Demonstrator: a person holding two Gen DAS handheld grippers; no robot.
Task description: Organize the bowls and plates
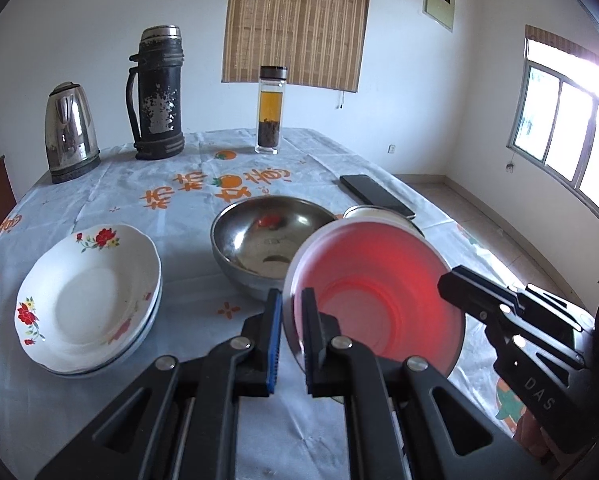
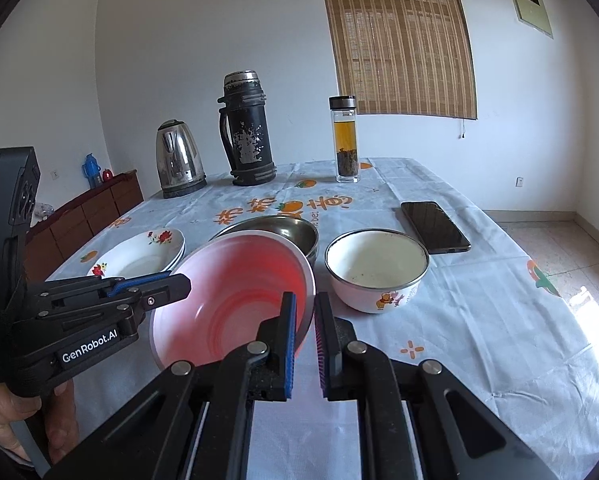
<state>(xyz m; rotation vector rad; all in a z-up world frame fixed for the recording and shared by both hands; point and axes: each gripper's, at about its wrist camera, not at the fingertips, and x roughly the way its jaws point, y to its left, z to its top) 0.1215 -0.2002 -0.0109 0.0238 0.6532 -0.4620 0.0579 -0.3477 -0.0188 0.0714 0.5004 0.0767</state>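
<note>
We hold the pink bowl (image 1: 373,292) by opposite rims, left gripper (image 1: 290,336) and right gripper (image 2: 305,340) jaws both clamped on it, just in front of the steel bowl (image 1: 267,236). We should keep it level and lower it squarely in.

Pink bowl (image 1: 379,288) tilted above table, steel bowl (image 1: 267,236), stacked floral plates (image 1: 87,296), enamel bowl (image 2: 375,272)

- White walls (image 2: 219,40) – bare but for a pale panel (image 1: 439,2) high up.
- Bamboo blind (image 1: 299,20) lowered on the far wall.
- Bright window (image 1: 559,128) at right – glare on tiled floor (image 2: 559,240).
- Dark wooden cabinet (image 2: 91,212) along the left wall.
</note>
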